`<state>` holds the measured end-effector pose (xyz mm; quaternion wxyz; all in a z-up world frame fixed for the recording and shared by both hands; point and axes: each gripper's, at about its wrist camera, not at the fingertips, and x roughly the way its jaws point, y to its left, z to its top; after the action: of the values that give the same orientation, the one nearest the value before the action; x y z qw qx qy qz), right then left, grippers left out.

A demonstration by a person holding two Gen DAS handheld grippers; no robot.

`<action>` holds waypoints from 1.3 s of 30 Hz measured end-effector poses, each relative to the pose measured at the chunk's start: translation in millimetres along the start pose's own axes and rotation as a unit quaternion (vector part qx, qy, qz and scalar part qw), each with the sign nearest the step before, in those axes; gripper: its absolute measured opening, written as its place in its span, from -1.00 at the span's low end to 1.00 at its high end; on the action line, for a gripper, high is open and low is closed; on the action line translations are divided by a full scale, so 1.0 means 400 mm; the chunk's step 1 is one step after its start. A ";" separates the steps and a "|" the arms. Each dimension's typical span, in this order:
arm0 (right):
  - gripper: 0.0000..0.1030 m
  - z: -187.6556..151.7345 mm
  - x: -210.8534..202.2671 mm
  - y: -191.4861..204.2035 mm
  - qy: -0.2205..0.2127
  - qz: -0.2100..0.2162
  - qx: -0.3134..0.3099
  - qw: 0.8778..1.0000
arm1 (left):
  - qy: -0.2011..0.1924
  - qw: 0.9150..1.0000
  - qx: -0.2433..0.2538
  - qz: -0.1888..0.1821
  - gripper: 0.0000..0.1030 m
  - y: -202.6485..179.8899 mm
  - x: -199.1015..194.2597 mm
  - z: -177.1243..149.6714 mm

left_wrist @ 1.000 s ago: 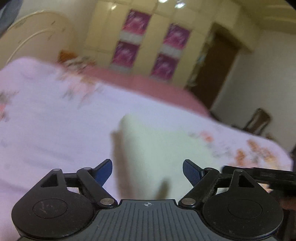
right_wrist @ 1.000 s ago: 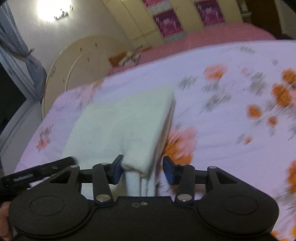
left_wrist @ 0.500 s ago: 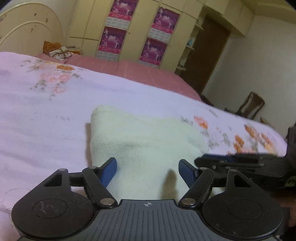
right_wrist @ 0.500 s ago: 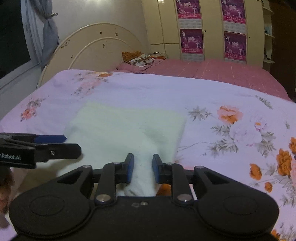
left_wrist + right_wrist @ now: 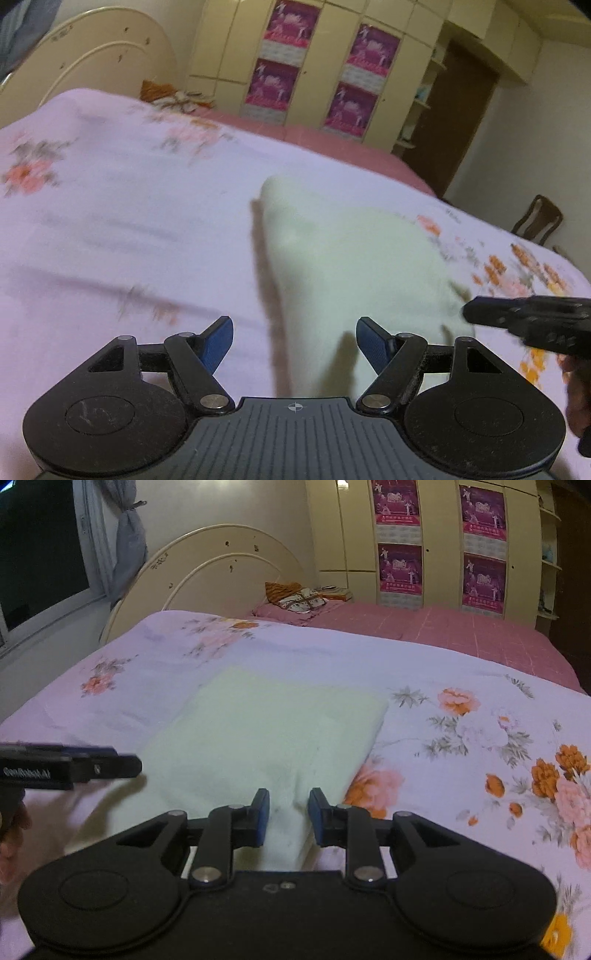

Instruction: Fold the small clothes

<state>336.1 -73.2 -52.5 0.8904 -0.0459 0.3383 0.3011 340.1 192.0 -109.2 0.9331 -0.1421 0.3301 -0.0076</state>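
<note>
At the bottom of the right wrist view, the right gripper has a raised fold of the pale cream cloth between its blue pads, its jaws opening; whether they still pinch is hard to tell. The left gripper stands wide apart, empty, over the cloth's blurred near edge. Beyond, the cloth lies on the floral bedspread; its near edge is hidden.
</note>
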 end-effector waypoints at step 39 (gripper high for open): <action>0.18 -0.186 -0.377 0.105 0.050 -0.045 0.087 0.994 | -0.047 0.996 0.059 0.054 1.00 -0.243 -0.446 -0.185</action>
<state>180.6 -136.4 -9.5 0.8854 0.0020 0.4053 0.2275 162.6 99.0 -28.2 0.9535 -0.0689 0.2919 0.0305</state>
